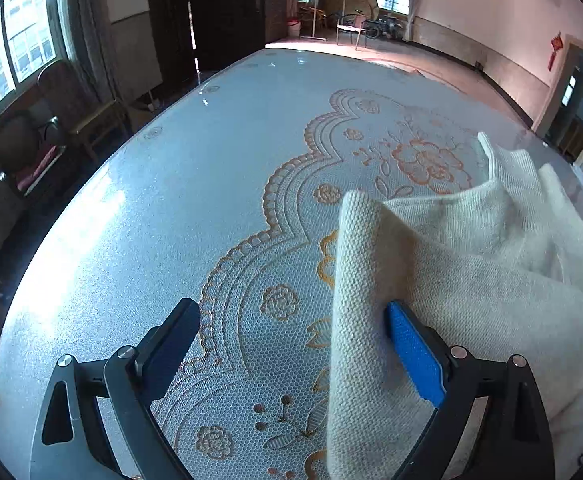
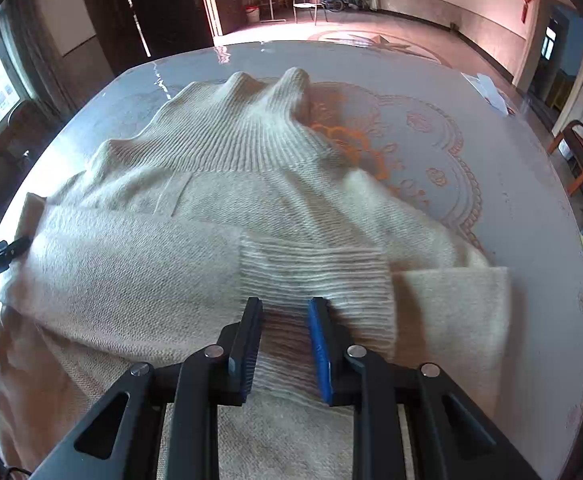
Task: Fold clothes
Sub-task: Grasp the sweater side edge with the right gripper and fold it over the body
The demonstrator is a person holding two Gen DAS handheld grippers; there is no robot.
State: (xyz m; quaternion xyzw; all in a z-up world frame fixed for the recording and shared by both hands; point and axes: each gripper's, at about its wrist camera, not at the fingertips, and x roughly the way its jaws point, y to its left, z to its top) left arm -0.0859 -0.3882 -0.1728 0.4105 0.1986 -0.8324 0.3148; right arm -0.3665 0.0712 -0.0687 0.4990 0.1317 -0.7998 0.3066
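Cream knit sweater [image 2: 211, 200] is spread over the near half of a round table [image 2: 531, 208], which has a glossy cover with an orange and brown floral lace pattern. From the right wrist view the ribbed collar end is bunched into a couple of humps at the far side, and a sleeve lies folded across the body with its ribbed cuff [image 2: 315, 276] pointing right at the camera.

Right gripper [image 2: 285, 312] has its two fingers fairly close together, with the ribbed cuff sitting in the gap between them. Looks like it's pinching the cuff, though the knit isn't squeezed flat, so the grip seems loose. The blue pad [image 2: 319, 348] is on the right-hand finger, the dark one on the left.

Left gripper [image 1: 291, 316] is spread wide. A fold of the sweater [image 1: 451, 264] stands up and drapes right against its blue finger [image 1: 415, 356], touching it, while the dark finger [image 1: 171, 344] is well apart from the cloth, over bare tablecloth. So nothing is clamped on that side.

Off the table's far right edge there's some white paper [image 2: 491, 92]. Back in the room there's a chair [image 2: 305, 6] near a doorway, and windows [image 1: 11, 48] on the left wall.
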